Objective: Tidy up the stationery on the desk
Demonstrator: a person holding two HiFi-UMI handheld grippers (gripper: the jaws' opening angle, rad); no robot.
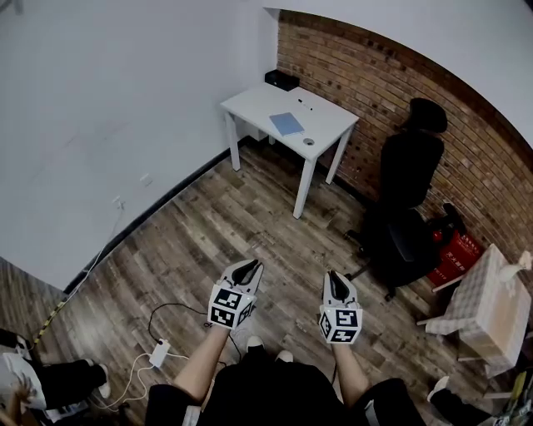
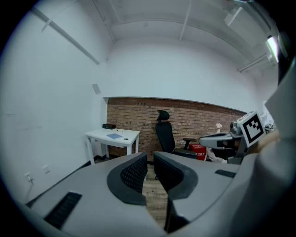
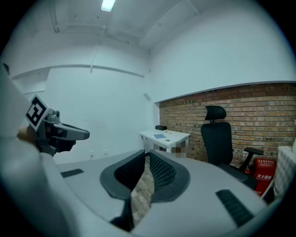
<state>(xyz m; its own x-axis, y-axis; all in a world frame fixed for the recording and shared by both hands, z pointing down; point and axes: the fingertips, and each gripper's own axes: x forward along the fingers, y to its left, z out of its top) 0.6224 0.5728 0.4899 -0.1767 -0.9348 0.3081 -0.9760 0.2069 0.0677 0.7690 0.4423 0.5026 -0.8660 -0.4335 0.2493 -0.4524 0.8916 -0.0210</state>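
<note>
Left tool point(image 1: 247, 269) barely parted, right tool point(image 1: 336, 283) closed, both empty; on the upper-centre desk point(image 1: 250, 101), a thin blue notebook point(image 1: 286, 124) looks light and flexible, so pinch its edge.

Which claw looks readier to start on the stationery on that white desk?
Left, barely: the left claw stands slightly open, the right claw shut. Both are empty and far from the desk.

A ceiling lamp point(image 3: 107, 4) is lighting the room evenly, casting soft shadows; fisheye distortion is bending the brick wall point(image 1: 391, 83), and black corners are framing both gripper views.
</note>
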